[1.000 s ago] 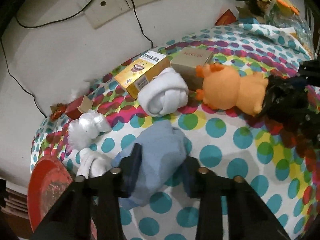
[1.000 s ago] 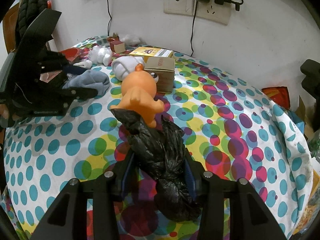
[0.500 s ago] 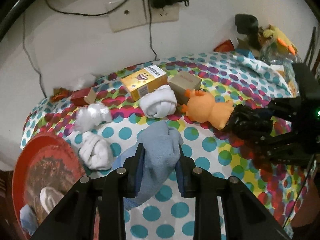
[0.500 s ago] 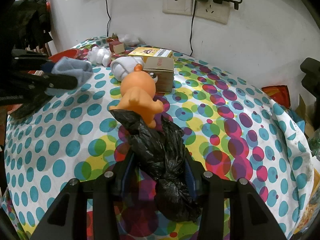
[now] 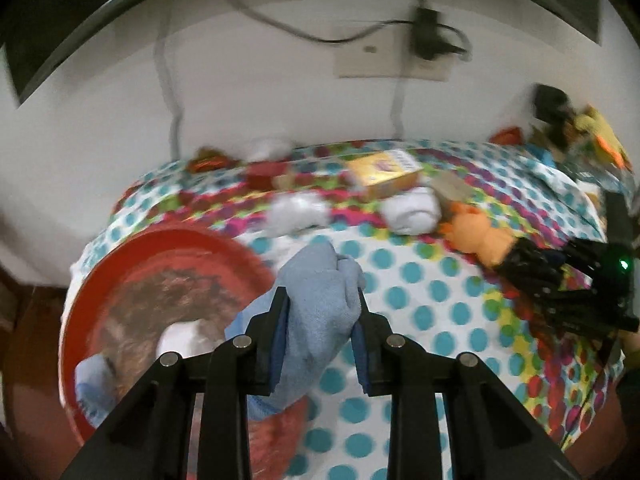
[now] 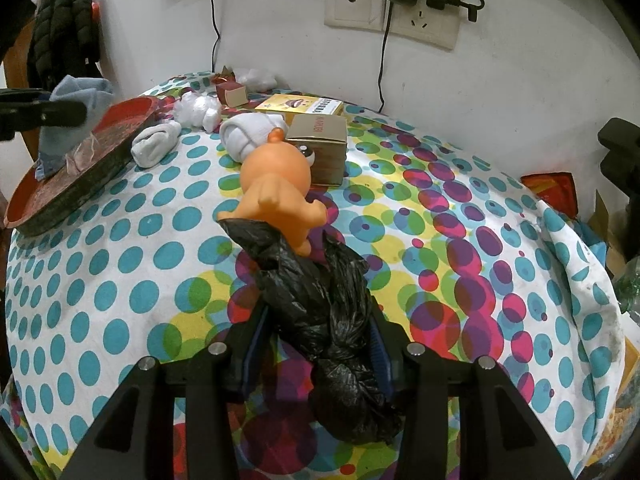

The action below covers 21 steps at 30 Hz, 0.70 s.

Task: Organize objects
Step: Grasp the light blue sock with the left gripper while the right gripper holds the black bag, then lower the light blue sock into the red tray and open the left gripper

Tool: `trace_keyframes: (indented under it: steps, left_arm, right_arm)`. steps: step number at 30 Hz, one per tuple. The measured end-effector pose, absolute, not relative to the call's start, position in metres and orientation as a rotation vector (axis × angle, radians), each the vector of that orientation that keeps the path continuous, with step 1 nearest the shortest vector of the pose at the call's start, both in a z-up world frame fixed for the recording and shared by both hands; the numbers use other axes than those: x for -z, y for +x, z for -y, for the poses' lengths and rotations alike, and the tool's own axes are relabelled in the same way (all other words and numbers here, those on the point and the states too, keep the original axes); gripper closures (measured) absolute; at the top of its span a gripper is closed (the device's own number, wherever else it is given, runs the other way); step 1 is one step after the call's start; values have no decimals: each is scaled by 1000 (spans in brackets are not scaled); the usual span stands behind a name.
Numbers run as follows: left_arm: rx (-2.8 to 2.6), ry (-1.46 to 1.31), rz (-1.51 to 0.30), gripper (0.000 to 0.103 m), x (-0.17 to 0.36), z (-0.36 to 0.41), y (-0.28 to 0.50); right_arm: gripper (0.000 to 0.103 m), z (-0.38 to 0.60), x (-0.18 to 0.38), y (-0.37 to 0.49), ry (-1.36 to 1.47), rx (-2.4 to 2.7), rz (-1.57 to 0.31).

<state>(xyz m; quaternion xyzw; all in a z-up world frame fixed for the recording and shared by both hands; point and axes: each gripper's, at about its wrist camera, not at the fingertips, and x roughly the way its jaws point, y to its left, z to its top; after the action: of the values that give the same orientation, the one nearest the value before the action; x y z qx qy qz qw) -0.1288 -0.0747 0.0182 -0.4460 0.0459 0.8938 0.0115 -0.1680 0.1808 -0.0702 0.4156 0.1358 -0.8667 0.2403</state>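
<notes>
My left gripper (image 5: 320, 320) is shut on a light blue sock (image 5: 320, 304) and holds it in the air at the right rim of the red tray (image 5: 160, 248). In the tray lie a white sock (image 5: 180, 340) and another blue sock (image 5: 92, 380). The right wrist view shows that held blue sock (image 6: 80, 92) hanging above the red tray (image 6: 72, 184) at the far left. My right gripper (image 6: 316, 320) rests low on the dotted tablecloth, shut on a crumpled black plastic bag (image 6: 320, 308). The bag's far end touches an orange toy duck (image 6: 276, 184).
Three rolled white socks (image 6: 156, 144) (image 6: 252, 132) (image 6: 200, 110) lie behind the tray. A brown carton (image 6: 320, 140), a yellow box (image 6: 300, 106) and a small red box (image 6: 232, 92) stand near the wall. Wall sockets with cables (image 6: 392, 12) hang above. Clutter sits off the table's right edge.
My left gripper has lifted the blue sock off the tablecloth and carried it left to the red tray, rolling as it went. The right gripper and black bag have not moved.
</notes>
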Motion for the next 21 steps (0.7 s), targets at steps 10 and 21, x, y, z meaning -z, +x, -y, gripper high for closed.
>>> trace_keyframes:
  steps: [10, 21]
  left_arm:
    - [-2942, -1510, 19, 76, -18, 159, -122]
    - [-3040, -1717, 142, 75, 12, 240, -130]
  right_arm:
    - [58, -180, 70, -166, 1153, 2395, -344]
    - [58, -180, 71, -166, 1159, 2413, -343]
